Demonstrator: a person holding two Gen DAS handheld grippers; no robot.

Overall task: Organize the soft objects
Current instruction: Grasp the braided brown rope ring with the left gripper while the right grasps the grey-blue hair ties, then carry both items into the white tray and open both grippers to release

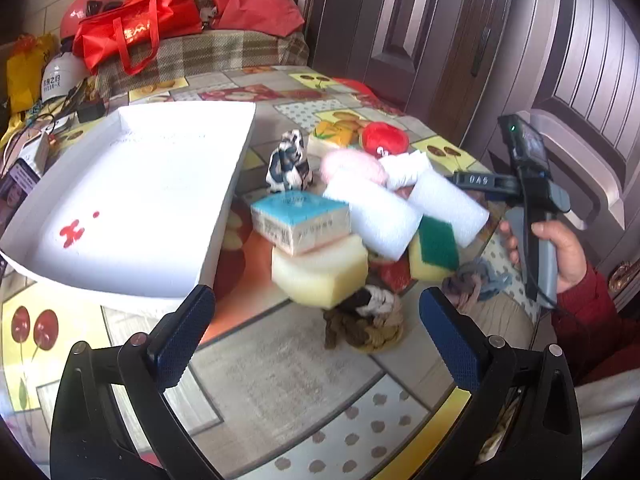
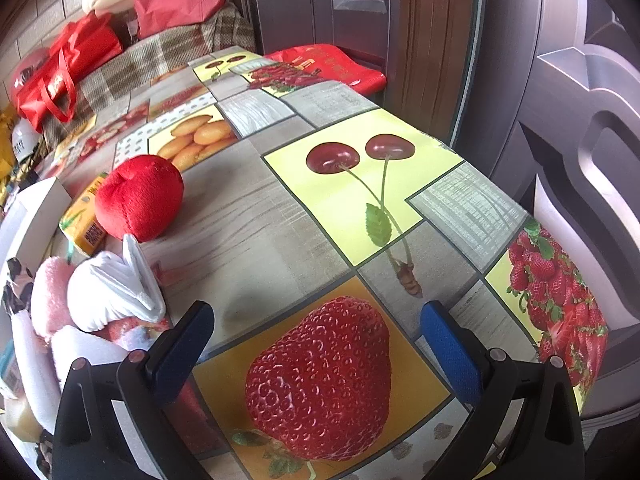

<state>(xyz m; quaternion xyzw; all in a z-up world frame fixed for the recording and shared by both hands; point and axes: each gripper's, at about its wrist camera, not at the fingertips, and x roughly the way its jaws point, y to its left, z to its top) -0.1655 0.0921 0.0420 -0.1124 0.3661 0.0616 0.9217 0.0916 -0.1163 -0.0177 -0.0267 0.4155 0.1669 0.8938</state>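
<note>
Straight ahead of the left gripper (image 1: 316, 332), spread wide and empty: heaped sponges (image 1: 320, 268) just right of the bare white tray (image 1: 224, 216), nearer that hand than the right gripper (image 2: 316, 344), likewise wide and empty over fruit-print tablecloth (image 2: 248, 232).

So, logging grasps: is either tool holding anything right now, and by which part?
Nothing is held. The left tool and right tool are both open and empty.
</note>
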